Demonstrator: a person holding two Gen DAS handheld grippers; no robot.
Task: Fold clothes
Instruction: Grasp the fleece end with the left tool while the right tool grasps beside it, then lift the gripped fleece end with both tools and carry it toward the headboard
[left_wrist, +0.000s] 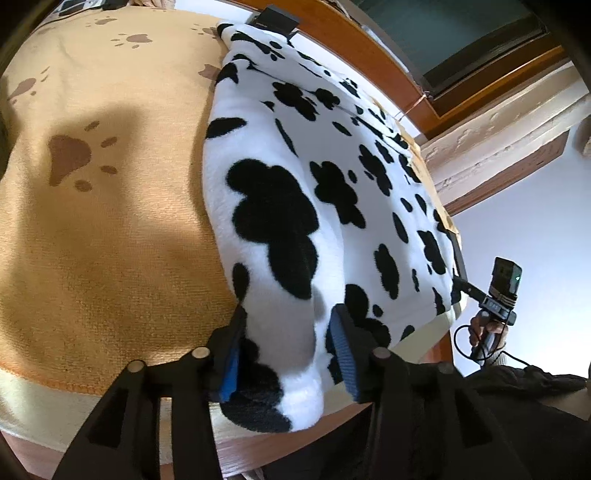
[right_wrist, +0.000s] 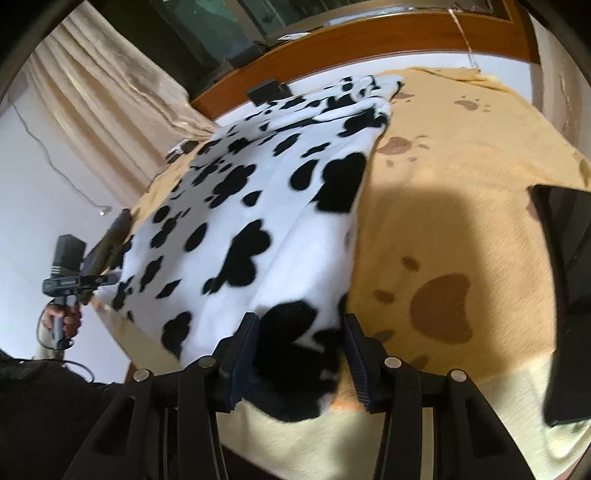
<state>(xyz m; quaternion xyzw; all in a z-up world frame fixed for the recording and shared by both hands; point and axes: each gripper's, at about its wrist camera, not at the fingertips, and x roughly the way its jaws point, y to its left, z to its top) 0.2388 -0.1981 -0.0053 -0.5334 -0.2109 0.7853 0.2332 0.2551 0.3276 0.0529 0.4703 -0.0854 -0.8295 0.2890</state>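
Observation:
A white fleece garment with black blotches (left_wrist: 314, 166) lies spread along a tan cloth with brown paw prints (left_wrist: 92, 221). In the left wrist view my left gripper (left_wrist: 288, 339) stands open astride the garment's near corner, which bulges up between the blue pads without being pinched. In the right wrist view the garment (right_wrist: 240, 206) runs away from me, and my right gripper (right_wrist: 301, 332) is open over its other near corner. A strip of tan cloth shows beside the right pad. A hand (left_wrist: 484, 326) grips the right gripper's handle at the table's edge.
The tan cloth (right_wrist: 461, 221) covers a wooden table whose front edge (left_wrist: 258, 450) shows below my fingers. A dark flat slab (right_wrist: 565, 295) lies at the right. A small black box (right_wrist: 266, 92) sits at the far edge. Curtain (right_wrist: 110, 92) and window stand behind.

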